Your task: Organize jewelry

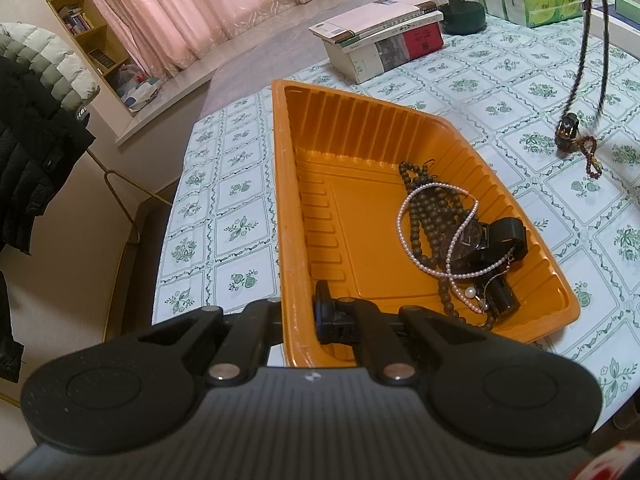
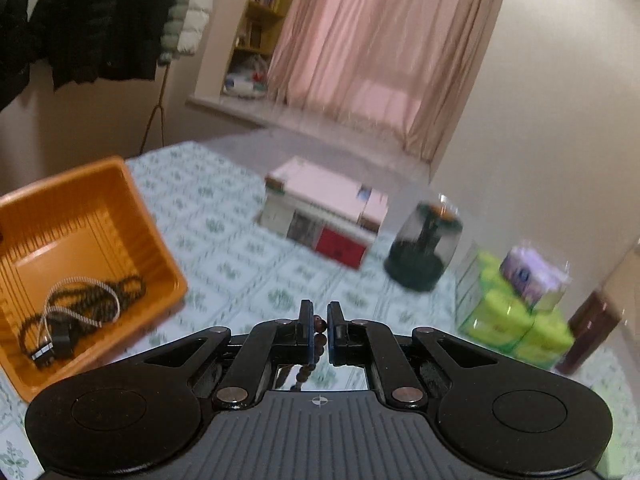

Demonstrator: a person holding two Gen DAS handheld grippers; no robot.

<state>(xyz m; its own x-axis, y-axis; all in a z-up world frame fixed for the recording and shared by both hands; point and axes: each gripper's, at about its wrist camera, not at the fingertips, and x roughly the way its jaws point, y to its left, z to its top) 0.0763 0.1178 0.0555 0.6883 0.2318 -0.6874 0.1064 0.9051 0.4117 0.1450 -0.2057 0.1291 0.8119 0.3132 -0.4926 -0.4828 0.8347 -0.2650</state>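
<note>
tray (image 1: 288, 184): orange | tablecloth (image 1: 240, 184): white, green floral checks | curtain (image 1: 200, 8): pink

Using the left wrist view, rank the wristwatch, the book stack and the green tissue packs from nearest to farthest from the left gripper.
1. Wristwatch: in the orange tray, just ahead, right of the left gripper.
2. Book stack: beyond the tray's far end.
3. Green tissue packs: far right corner.

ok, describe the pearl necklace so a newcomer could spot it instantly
Start at the orange tray on the green-patterned tablecloth, its near wall pinched by the left claw. In its right half lies a tangle of jewelry. The pearl necklace is the thin pale pinkish-white strand looping over the dark brown bead string and the black watch, the only light-coloured piece there.
</note>
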